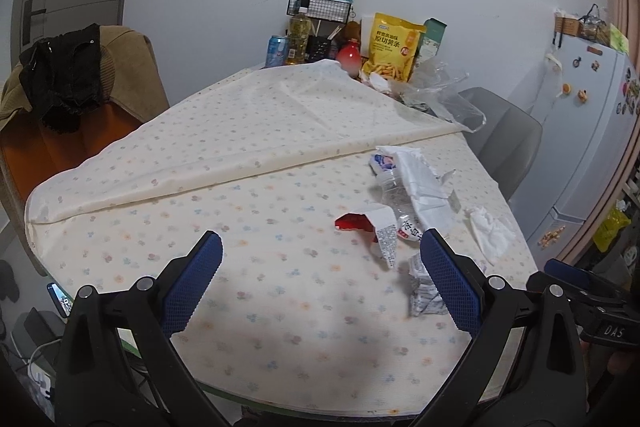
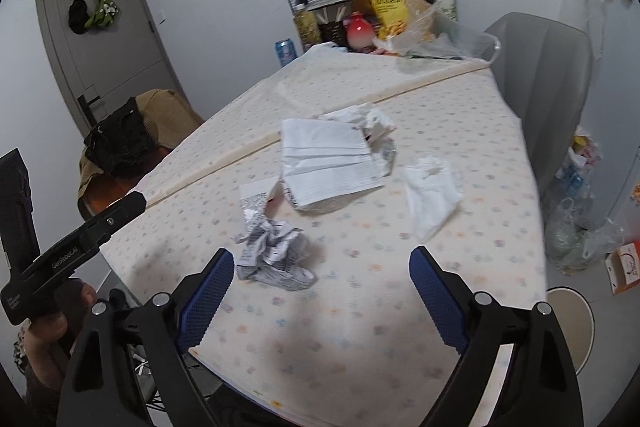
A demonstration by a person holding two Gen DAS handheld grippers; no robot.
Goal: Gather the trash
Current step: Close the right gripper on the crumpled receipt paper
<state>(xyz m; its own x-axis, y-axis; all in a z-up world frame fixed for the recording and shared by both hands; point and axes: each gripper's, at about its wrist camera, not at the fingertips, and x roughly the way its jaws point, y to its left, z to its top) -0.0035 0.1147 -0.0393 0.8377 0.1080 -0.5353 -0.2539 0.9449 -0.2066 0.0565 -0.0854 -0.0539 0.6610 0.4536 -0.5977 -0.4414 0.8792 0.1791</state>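
Both claws wide (trash (image 2: 276, 251) on tbl)

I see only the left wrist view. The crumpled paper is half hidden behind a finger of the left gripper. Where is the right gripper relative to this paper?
Observer: The right gripper is open above the table. The crumpled paper lies whole in its view, close to one fingertip and off centre.
Operator: Do you see a place for the trash?
Observer: Perhaps. Clear plastic bags lie on the floor beside the table, past the grey chair. I cannot tell if they are meant for trash.
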